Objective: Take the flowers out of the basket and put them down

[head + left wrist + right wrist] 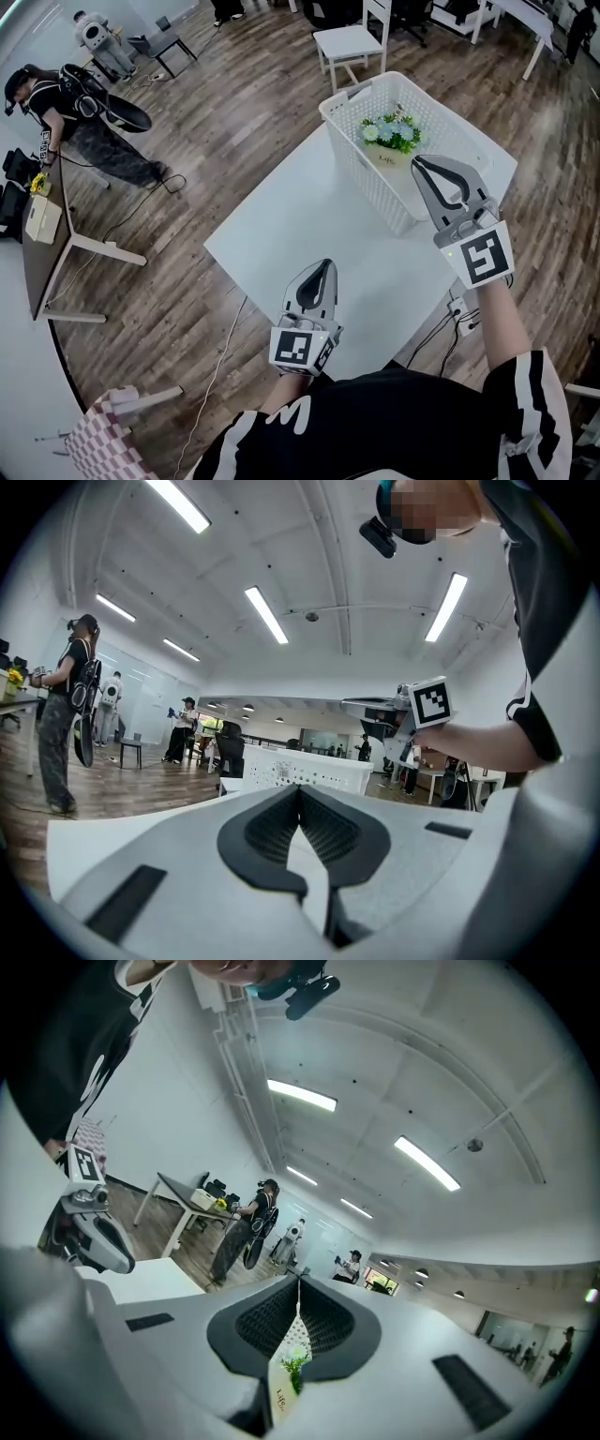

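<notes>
A white square table (309, 234) stood on the wood-plank floor (216, 122). On its far right corner sat a white perforated plastic basket (370, 183). The right gripper (419, 162) reached over the basket's near wall with its jaws closed together on nothing. The left gripper (325, 264) hung over the bare tabletop, jaw tips also meeting and empty. A small bunch of white and pale blue flowers in a cream pot (392, 133) stood upright inside the basket, just beyond the right gripper's tips.

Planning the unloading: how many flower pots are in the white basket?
1: a small pot of flowers stands near the middle of the white basket; its walls could hide another low one.
</notes>
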